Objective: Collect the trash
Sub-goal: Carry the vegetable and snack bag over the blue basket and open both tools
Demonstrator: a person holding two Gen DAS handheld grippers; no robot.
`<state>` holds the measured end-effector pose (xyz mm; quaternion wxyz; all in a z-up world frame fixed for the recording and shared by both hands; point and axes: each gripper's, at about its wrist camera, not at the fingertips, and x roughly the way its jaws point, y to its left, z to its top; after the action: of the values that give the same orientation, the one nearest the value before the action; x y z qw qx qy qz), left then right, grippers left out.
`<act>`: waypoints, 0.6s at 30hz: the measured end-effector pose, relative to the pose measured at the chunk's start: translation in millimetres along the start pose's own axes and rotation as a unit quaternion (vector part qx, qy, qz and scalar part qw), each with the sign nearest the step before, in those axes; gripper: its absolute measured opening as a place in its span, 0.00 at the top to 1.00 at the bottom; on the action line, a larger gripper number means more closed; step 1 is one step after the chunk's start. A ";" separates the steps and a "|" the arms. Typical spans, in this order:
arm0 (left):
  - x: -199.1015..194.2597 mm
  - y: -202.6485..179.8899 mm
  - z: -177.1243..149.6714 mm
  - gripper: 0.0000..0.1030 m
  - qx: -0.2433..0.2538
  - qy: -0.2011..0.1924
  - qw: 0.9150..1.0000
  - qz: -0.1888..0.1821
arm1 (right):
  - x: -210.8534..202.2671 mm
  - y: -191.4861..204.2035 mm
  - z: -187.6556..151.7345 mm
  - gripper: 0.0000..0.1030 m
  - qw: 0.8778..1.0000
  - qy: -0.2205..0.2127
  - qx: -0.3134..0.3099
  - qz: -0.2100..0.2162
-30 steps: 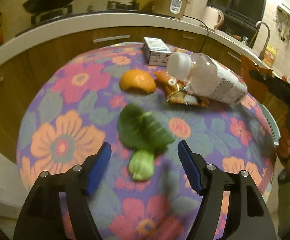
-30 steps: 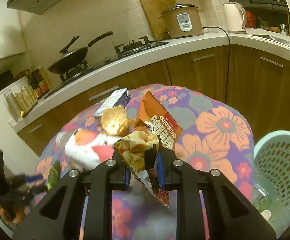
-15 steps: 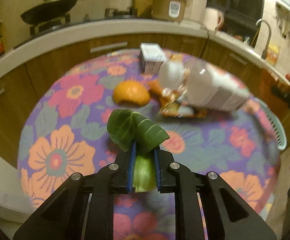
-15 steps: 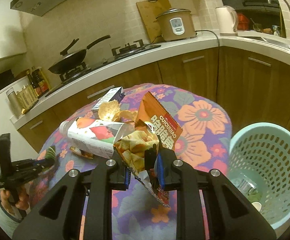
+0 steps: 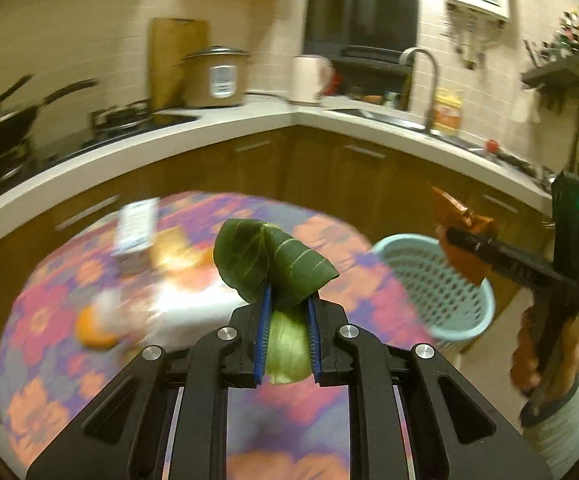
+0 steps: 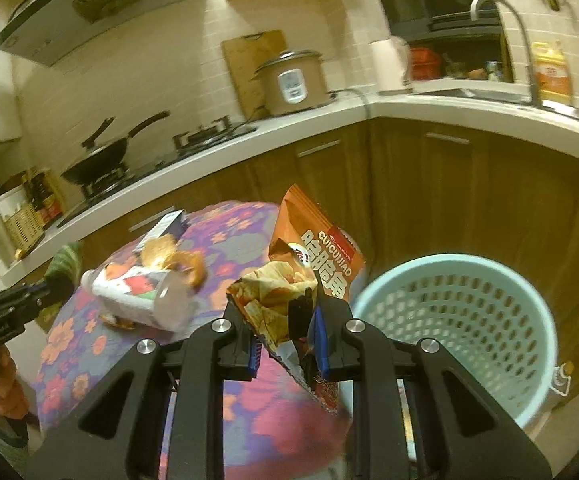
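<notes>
While left claw [image 5: 287,334] grips green leafy vegetable [image 5: 273,268] | right claw [image 6: 285,336] clenches orange crinkled snack bag [image 6: 313,256] | pale-blue perforated plastic basket [image 6: 461,320] beside flowered surface [image 6: 225,232] | right view alone shows basket's inside

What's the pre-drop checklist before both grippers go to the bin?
1. Left gripper clamped on the bok choy: ok.
2. Right gripper clamped on the snack bag: ok.
3. Basket upright, mouth open: ok.
4. Snack bag over the basket opening: not ok, at its near rim.
5. Bok choy over the basket: not ok, above the table.
6. Room left inside the basket: cannot tell.
</notes>
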<state>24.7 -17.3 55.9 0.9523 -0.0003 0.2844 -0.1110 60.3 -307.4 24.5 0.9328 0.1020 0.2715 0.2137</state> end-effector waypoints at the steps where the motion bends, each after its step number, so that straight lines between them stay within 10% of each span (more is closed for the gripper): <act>1: 7.5 -8.8 5.6 0.86 0.002 0.001 1.000 -0.012 | -3.6 -7.8 0.1 0.83 1.000 -0.003 0.005 -0.006; 18: 155.3 -132.9 29.4 0.86 0.044 0.088 0.982 -0.163 | 9.2 -114.8 -27.8 0.83 0.990 0.046 0.110 -0.079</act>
<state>138.9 -181.7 4.9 0.8916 0.0052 0.3579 -0.2773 91.4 -403.1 -38.0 0.9164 0.1723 0.3431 0.1126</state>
